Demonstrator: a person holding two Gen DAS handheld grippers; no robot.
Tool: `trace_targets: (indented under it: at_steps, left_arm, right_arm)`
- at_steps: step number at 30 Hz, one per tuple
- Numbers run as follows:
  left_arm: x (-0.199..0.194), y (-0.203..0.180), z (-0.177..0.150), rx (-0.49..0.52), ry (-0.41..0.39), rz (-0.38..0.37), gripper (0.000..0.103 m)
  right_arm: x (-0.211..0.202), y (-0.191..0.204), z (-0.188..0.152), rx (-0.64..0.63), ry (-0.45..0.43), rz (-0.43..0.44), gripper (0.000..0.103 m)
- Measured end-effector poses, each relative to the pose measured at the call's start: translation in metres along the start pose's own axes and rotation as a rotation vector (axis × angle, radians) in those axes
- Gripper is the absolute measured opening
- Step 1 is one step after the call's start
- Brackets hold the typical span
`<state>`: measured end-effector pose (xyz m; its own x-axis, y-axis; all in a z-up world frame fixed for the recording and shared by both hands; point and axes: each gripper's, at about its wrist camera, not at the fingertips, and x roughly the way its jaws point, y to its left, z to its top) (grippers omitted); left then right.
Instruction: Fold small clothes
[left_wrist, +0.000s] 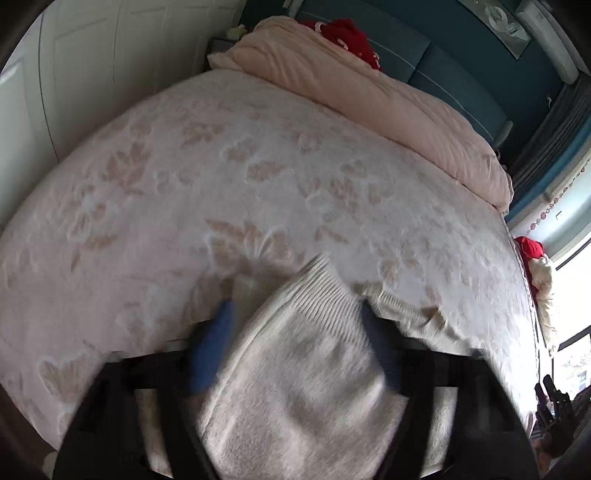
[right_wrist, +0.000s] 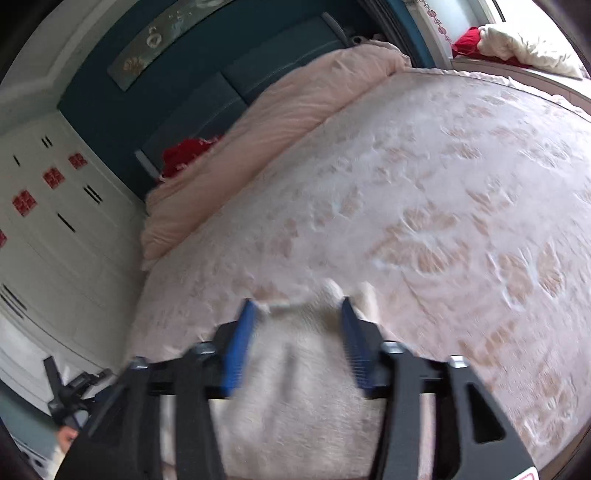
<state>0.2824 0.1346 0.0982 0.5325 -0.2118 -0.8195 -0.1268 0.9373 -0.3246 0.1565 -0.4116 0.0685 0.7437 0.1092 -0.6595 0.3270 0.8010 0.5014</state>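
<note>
Cream knit garment (left_wrist: 295, 354) lies between left gripper (left_wrist: 295, 332) jaws — parted; right gripper (right_wrist: 295, 325) likewise, pads clear.

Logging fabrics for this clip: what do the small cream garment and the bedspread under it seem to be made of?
Cream garment: probably a soft knit, matte, given its ribbed hem; blur hides the weave. Bedspread: looks like plush fleece, with embossed floral relief.

1. Left gripper (left_wrist: 295, 332): blue pads spread wide, view blurred.
2. Cream knit garment (left_wrist: 295, 369) fills the gap between the pads; ribbed hem points up the bed. Contact with the pads cannot be told.
3. Pale bedspread (left_wrist: 258, 177) with leaf pattern lies beneath.
4. Pink duvet (left_wrist: 369, 96) is bunched along the teal headboard (left_wrist: 454, 81).
5. Red cloth (left_wrist: 351, 37) rests behind the duvet.
</note>
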Motion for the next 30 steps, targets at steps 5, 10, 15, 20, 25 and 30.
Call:
trace_targets:
  at_steps: [5,10,15,20,25,30]
  left_arm:
    - [0.051,-0.005,-0.015,0.077,0.074,0.056,0.084]
    - [0.119,-0.006,-0.019,0.063,0.199,0.043,0.047]
    - [0.097,-0.01,-0.01,0.08,0.145,-0.031,0.008]
    - [0.04,-0.012,0.028,0.073,0.014,-0.094,0.008]
    - [0.123,0.011,0.014,0.032,0.173,0.06,0.009]
    - [0.142,0.008,-0.012,0.102,0.163,0.121,0.015]
  right_arm:
    - [0.046,-0.021,-0.018,-0.038,0.106,-0.113,0.056]
    - [0.096,-0.025,-0.02,-0.027,0.188,-0.153,0.057]
    - [0.093,-0.003,-0.012,-0.093,0.183,-0.092,0.006]
    - [0.02,0.024,0.031,-0.09,-0.068,0.034,0.006]
    - [0.123,-0.023,0.001,-0.091,0.182,-0.195,0.006]
    - [0.13,-0.03,-0.005,-0.055,0.227,-0.186,0.014]
